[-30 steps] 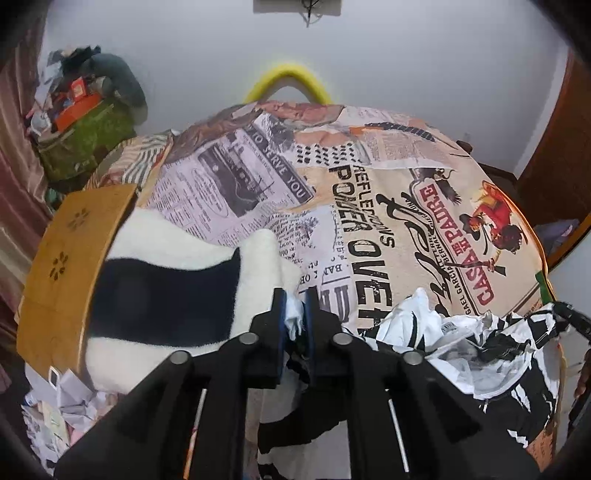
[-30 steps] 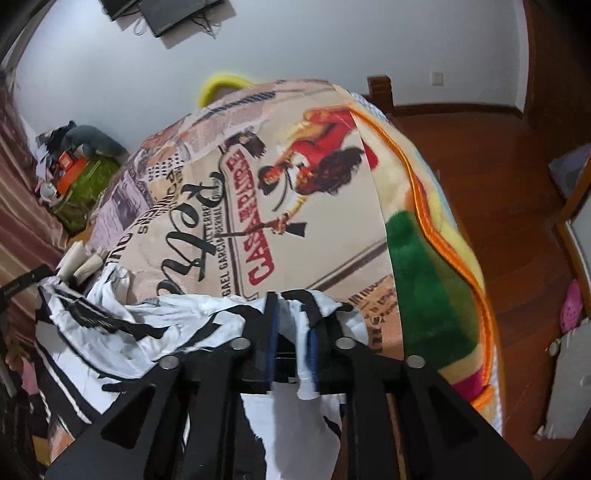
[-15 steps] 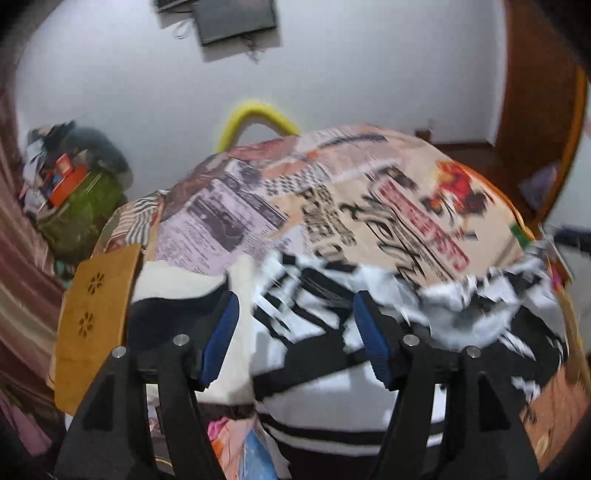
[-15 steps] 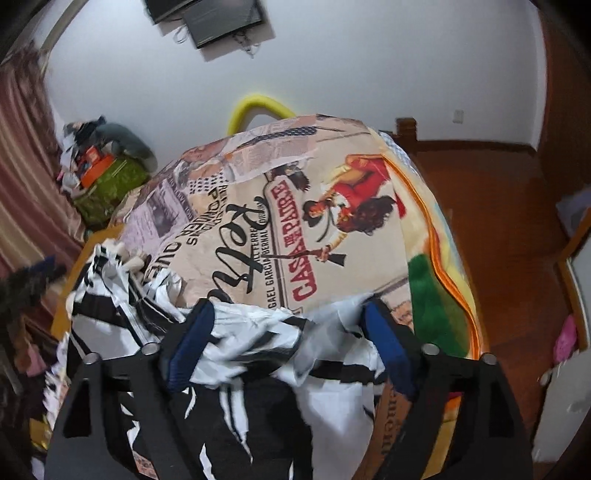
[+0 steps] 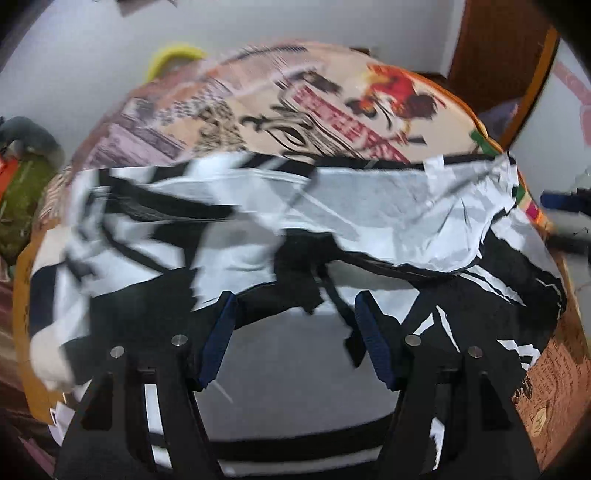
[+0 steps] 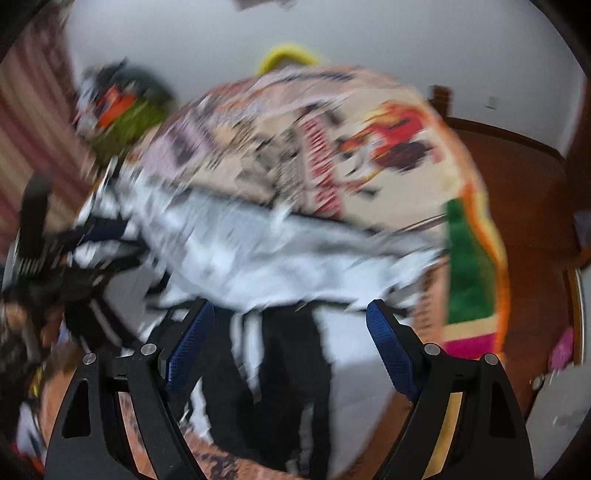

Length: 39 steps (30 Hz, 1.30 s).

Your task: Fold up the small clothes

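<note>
A black-and-white patterned garment (image 5: 388, 206) lies spread across the near end of a bed, on top of a printed blanket (image 5: 332, 110) covered in newspaper-style lettering and a red figure; its upper edge runs in a fairly straight line from side to side, and its white upper half is creased. In the right wrist view the same garment (image 6: 258, 254) is heavily blurred, white above and black toward the camera. The left gripper (image 5: 293, 336) hangs over the garment's near part with its blue-padded fingers (image 5: 218, 339) spread wide and nothing between them. The right gripper (image 6: 288, 350) is likewise wide apart and holds nothing, its blue pads (image 6: 391, 350) on either side of a dark fold of the cloth. Whether either gripper touches the fabric cannot be told. The blanket's green and orange border (image 6: 469, 266) runs along the right side of the bed. Beyond the bed's far end a yellow curved bar (image 5: 173, 59) stands against a pale wall (image 5: 332, 26), with a heap of green and orange things (image 6: 125, 110) in the left corner.
</note>
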### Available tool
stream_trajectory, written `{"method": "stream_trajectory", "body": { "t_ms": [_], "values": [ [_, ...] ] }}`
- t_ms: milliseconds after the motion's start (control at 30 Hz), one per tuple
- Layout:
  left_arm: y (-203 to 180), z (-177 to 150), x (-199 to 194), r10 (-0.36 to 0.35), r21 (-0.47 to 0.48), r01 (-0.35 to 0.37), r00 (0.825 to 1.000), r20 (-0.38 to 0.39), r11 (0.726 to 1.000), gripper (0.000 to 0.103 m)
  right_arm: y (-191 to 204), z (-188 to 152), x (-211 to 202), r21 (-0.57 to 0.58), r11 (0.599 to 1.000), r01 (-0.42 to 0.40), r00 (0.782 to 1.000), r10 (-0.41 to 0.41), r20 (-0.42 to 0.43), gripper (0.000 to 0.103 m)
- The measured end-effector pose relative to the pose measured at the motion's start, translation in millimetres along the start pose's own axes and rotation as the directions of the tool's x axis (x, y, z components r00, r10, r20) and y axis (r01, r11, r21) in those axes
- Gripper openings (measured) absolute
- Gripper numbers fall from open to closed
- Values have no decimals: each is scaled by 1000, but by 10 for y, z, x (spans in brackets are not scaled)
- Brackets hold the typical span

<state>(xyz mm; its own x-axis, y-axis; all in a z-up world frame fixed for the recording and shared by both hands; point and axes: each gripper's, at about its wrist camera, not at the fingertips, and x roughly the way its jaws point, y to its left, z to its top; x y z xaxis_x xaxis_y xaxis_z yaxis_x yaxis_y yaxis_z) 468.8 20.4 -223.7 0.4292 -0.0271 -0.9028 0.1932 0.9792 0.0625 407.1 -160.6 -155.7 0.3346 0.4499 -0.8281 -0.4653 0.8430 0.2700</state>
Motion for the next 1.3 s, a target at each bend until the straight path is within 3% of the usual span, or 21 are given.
{"method": "stream_trajectory", "body": {
  "t_ms": [233,433,600,733,867,933,1100,1200,1300],
  "values": [
    [51,349,172,-31,-74,31,1000,7,997,65,484,-174,448,-113,989,-94,989,80,-124,82],
    [301,507,153,103,-139,-96,994,47,986,65,346,153,837,-28,998,-61,983,56,-173,82],
    [373,363,-28,105,-111,-96,991,80,989,65,37,523,963,63,996,65,994,-59,-88,82],
    [334,229,-40,82,-73,-77,995,64,994,65,-46,682,818,86,980,180,981,-185,56,81],
    [288,147,60,103,-38,-102,994,35,994,65,-34,700,633,109,988,113,987,-124,105,82],
    [303,177,98,88,-60,-87,996,25,994,65,69,604,581,62,994,87,992,-92,87,82],
    [306,376,194,-39,-148,37,999,-8,988,65,347,368,769,-61,996,69,997,-70,-13,82],
    [316,489,295,-16,-169,11,999,-30,986,65,366,277,1000,-78,995,61,992,-69,-104,82],
    [452,555,353,64,-199,-71,997,-38,977,65,325,156,1172,-107,991,79,979,-97,-177,82]
  ]
}}
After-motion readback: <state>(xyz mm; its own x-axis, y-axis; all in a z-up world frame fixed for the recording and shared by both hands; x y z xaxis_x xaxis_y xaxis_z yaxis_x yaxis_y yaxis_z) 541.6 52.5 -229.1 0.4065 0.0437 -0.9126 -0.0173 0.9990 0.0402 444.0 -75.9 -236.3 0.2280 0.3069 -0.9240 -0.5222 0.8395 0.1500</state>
